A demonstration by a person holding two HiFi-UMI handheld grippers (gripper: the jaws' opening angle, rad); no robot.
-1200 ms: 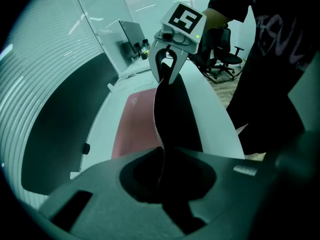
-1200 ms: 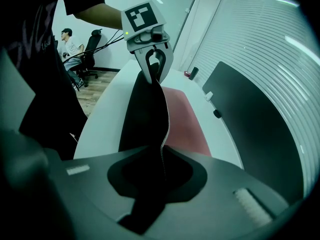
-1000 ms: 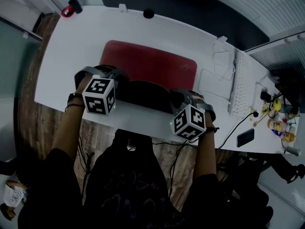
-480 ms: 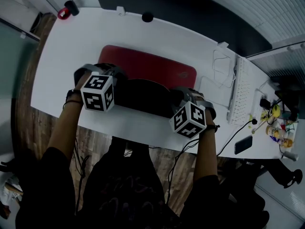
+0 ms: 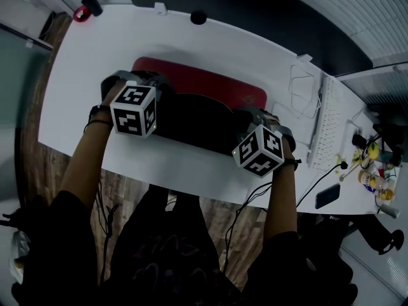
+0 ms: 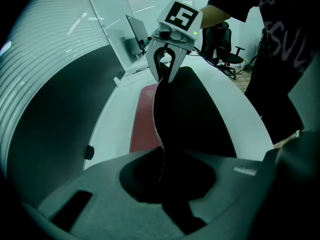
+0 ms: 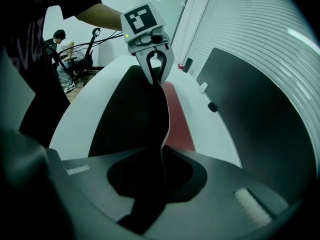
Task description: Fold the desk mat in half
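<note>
Two tools — left tool [image 6: 161,170] and right tool [image 7: 163,168] — stay clamped on the lifted edge of the desk mat [image 5: 210,85], now carried farther across its red face over the worktop [image 5: 95,50].

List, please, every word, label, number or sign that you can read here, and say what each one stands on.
"SVL": pale letters on the person's black shirt, cut off at the edge, so only partly read.
Desk mat: a small emblem on its red face, no letters legible.
Marker cubes: black-and-white square patterns, no words.
Keyboard: keys too small to read.
</note>
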